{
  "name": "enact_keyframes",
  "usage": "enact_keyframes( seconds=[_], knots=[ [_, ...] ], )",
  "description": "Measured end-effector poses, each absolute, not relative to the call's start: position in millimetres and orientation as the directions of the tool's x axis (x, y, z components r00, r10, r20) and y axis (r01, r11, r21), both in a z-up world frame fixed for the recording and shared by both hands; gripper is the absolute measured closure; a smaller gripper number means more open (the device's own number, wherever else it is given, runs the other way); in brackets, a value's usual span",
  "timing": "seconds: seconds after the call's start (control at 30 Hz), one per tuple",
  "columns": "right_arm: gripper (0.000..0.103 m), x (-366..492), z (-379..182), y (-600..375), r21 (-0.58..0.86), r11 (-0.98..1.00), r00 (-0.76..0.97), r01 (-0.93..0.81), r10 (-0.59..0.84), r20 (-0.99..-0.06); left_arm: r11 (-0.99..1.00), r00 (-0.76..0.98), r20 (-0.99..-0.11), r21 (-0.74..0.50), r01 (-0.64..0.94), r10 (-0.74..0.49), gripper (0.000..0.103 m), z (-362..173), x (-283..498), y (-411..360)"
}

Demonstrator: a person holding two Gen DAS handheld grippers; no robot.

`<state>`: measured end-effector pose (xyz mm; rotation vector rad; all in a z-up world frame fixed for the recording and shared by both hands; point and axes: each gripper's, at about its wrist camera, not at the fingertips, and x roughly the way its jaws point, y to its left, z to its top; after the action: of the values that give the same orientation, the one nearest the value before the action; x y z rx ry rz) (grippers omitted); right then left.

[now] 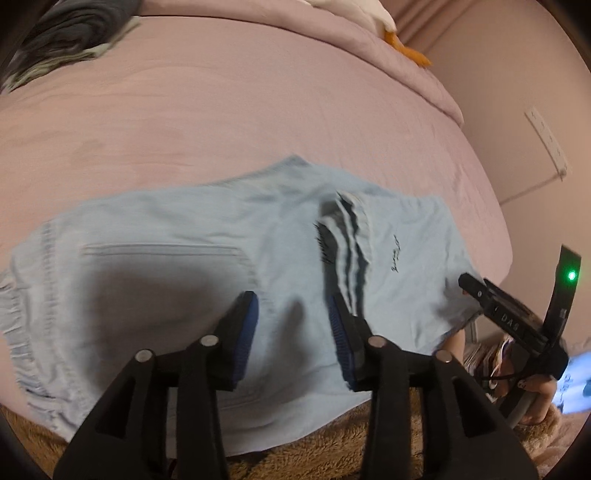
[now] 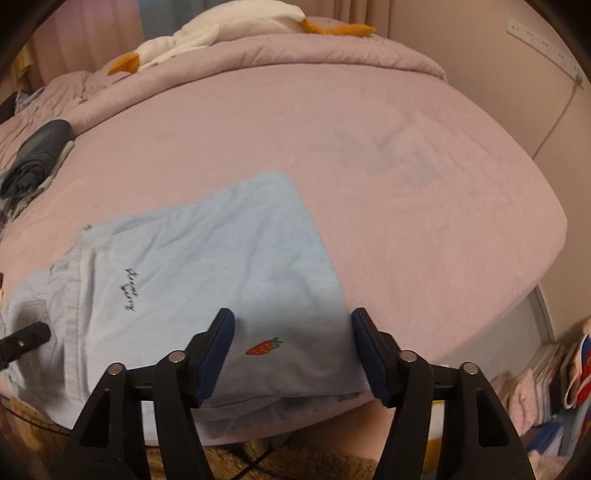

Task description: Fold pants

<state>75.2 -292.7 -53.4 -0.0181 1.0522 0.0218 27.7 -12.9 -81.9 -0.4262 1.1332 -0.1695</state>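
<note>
light blue pants [image 1: 192, 236] folded on pink bed [image 1: 221, 110], left gripper [image 1: 295, 306] jaws apart above cloth, right gripper [image 2: 291, 325] jaws apart, empty

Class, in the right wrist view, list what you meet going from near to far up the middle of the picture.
Red strawberry patch → light blue folded pants → bare pink bed sheet → rumpled pink quilt → white plush goose with orange feet.

Pink bed [image 2: 369, 155] bears light-blue pants [image 2: 207, 258], dark clothes [image 2: 37, 155], quilt [image 2: 295, 51]
</note>
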Motion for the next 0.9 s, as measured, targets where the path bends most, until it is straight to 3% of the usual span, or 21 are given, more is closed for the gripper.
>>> enact_keyframes(
  seconds=[0.1, 0.33, 0.67, 0.77, 0.9],
  knots=[
    [0.036, 73, -47, -284, -0.054, 0.998, 0.517, -0.043, -0.024, -0.856, 0.911, 0.472, -0.832, -0.392, -0.129, -0.291, 0.039, -71, 16, 4],
    [0.035, 66, -31, -269, -0.073, 0.995, 0.555, -0.061, -0.027, -0.831, 0.900, 0.550, -0.819, -0.353, -0.257, -0.164, 0.020, -55, -13, 53],
    [0.034, 58, -6, -239, -0.113, 0.983, 0.630, -0.145, 0.004, -0.776, 0.766, 0.561, -0.826, -0.398, -0.506, -0.059, 0.019, -69, -69, 128],
    [0.022, 64, -5, -235, -0.090, 0.980, 0.642, -0.178, 0.046, -0.765, 0.737, 0.551, -0.832, -0.414, -0.534, -0.068, 0.019, -75, -81, 131],
    [0.022, 70, -13, -225, -0.058, 0.973, 0.615, -0.222, 0.094, -0.783, 0.704, 0.554, -0.824, -0.462, -0.539, -0.117, 0.019, -87, -89, 135]
  ],
)
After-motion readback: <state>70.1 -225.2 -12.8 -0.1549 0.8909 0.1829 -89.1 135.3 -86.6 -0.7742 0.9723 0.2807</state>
